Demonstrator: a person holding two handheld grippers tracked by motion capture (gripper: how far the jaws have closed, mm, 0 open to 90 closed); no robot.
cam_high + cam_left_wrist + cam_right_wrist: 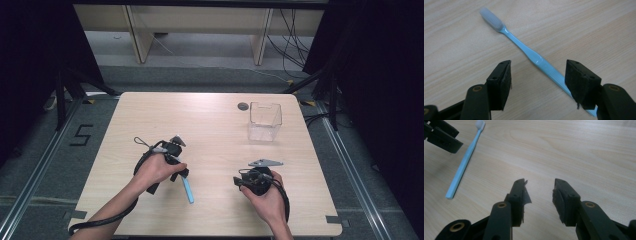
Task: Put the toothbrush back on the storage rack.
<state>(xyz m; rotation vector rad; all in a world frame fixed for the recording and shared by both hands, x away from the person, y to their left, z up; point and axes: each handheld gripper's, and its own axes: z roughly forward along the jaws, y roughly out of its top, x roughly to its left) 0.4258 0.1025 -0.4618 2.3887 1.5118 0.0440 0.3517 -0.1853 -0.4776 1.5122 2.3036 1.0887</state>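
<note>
Toothbrush [529, 51] flat on desk [215, 130], handle between spread jaws of left gripper [537, 75], pads clear of it; grasp not yet made. Right gripper [540, 195] released, empty, idle near front edge. Likely goal, clear container [265, 121], stands well apart toward far right; open desk between for carry.

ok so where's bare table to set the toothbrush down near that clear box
Bare wood runs left of the clear box to the table edge, and between the box and the right gripper. It is crowded only where the toothbrush lies by the left gripper.
</note>
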